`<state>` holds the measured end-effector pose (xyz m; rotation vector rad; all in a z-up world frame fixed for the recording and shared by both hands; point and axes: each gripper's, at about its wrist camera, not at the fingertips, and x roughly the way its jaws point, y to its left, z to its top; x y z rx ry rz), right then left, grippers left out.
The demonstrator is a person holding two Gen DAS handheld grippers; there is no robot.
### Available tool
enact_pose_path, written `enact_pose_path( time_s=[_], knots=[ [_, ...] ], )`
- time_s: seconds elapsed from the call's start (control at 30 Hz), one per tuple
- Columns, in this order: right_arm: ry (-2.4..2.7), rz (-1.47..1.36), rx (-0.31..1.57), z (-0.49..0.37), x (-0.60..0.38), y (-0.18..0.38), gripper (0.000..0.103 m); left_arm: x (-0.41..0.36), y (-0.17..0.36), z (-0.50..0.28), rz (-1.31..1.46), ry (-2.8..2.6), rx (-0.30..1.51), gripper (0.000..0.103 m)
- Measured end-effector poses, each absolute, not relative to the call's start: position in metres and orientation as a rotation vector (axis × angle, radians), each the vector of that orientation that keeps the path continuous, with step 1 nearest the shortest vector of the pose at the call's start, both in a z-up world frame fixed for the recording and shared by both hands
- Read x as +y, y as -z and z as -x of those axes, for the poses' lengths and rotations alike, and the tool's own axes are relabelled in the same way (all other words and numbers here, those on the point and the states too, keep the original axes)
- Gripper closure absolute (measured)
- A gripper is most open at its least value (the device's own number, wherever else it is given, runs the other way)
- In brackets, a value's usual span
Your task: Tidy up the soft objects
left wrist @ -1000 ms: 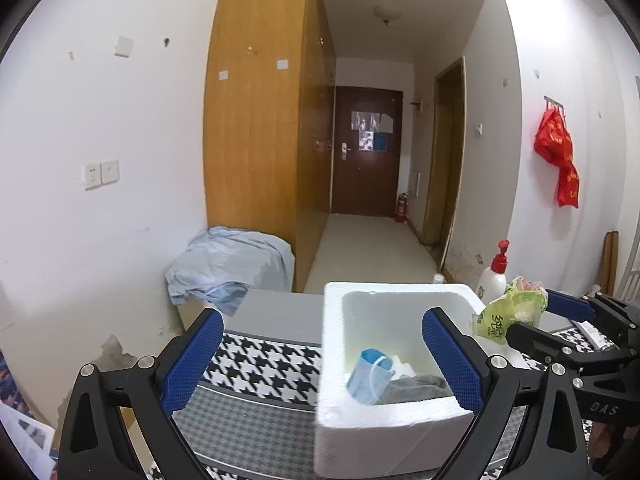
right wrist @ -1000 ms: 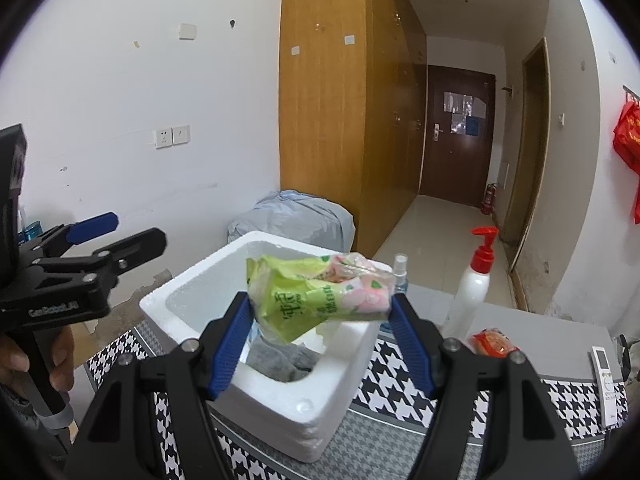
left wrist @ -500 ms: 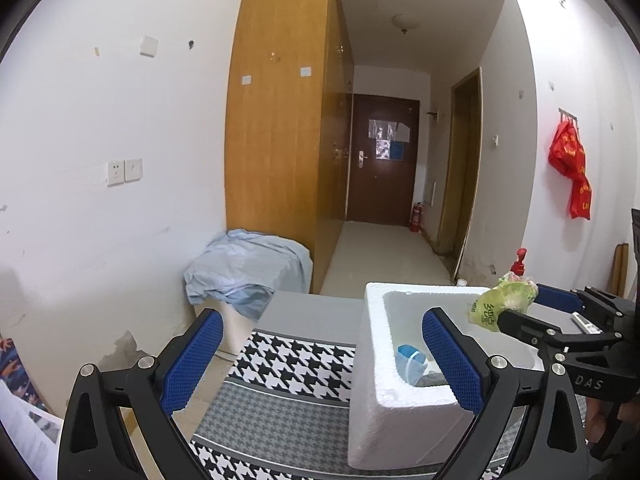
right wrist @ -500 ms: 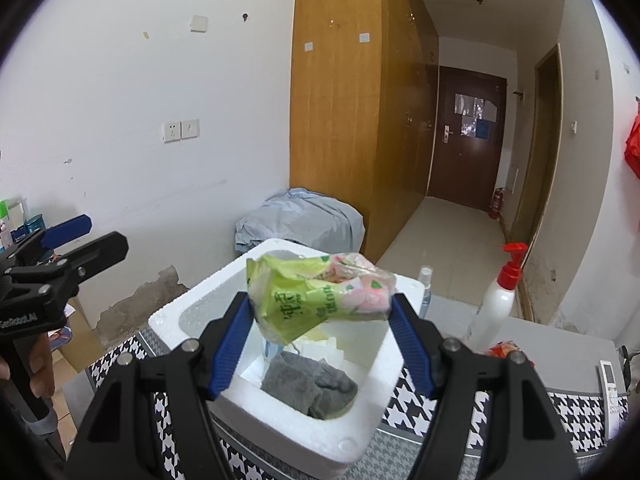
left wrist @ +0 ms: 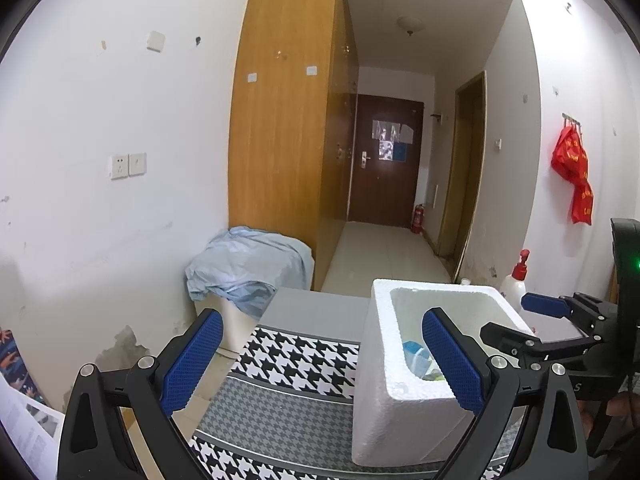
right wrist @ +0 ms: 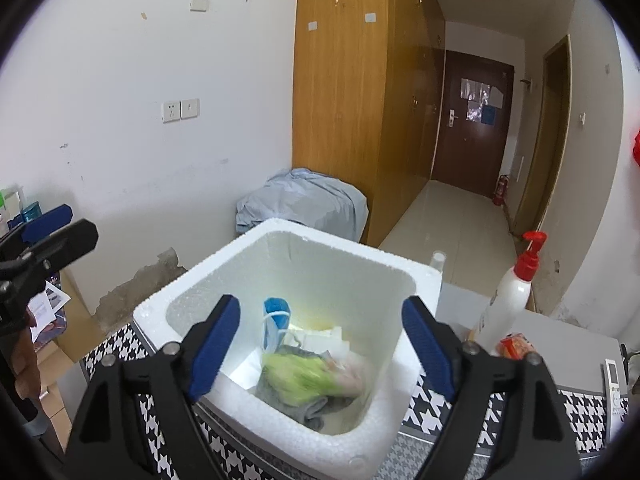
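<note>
A white foam box (right wrist: 416, 280) stands on the houndstooth table cover. Inside it lie a green plastic snack bag (right wrist: 304, 376), blurred, on a grey cloth (right wrist: 316, 410), beside a blue mask (right wrist: 276, 316). My right gripper (right wrist: 320, 344) is open and empty just above the box. My left gripper (left wrist: 320, 360) is open and empty to the left of the box (left wrist: 384, 364), over the table. The right gripper also shows in the left wrist view (left wrist: 524, 320).
A white pump bottle with a red top (right wrist: 508, 300) stands right of the box, with a small red packet (right wrist: 516, 346) and a remote (right wrist: 614, 384) nearby. A blue-grey cloth covers a bin (left wrist: 248, 264) by the wooden wardrobe.
The right gripper has opened and let go of the green bag, which has dropped into the foam box. The left gripper has drifted further left, away from the box.
</note>
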<state>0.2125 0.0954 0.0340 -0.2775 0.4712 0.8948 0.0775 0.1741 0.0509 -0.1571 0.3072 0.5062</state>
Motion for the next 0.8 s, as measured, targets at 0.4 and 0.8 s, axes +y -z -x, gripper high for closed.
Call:
enact_pose_path(
  time_s=[0.4, 0.8],
  knots=[
    [-0.890, 0.241, 0.440, -0.200, 0.065, -0.043, 0.011, 0.160, -0.056, -0.073, 0.148, -0.492, 0.302, 0.003],
    [-0.860, 0.197, 0.400, -0.187, 0.026, -0.049, 0.008, 0.126, -0.063, -0.075, 0.132, -0.423, 0.295, 0.003]
  ],
)
